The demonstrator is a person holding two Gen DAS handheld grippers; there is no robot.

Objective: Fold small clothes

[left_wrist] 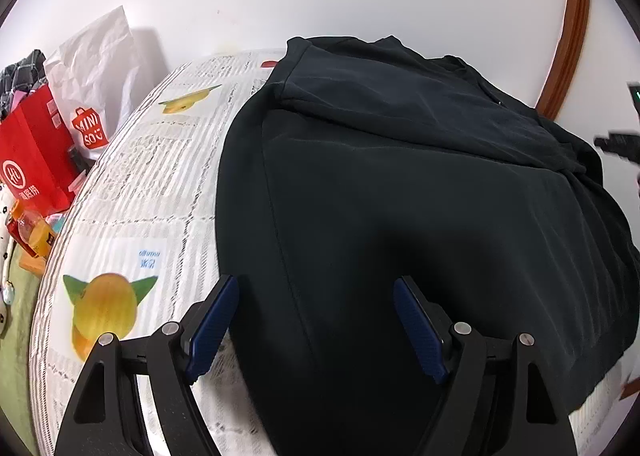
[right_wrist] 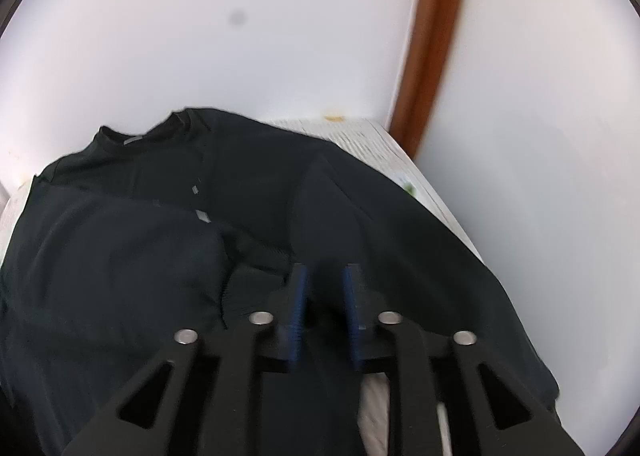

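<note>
While the right hand-held gripper (right_wrist: 323, 288) pinched the shirt (left_wrist: 400, 183), the left hand-held gripper (left_wrist: 316, 320) gaped empty over its hem; slippery cloth could slide free, spoiling the fold.

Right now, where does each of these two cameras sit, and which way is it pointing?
Left wrist: sits on the left gripper, looking forward over the black shirt on the printed table cover; its own jaws, wide apart, show.
Right wrist: sits on the right gripper, looking across the shirt toward the white wall; its jaws, nearly closed on a fold, show.
Shared: shirt, wall, brown trim.
</note>
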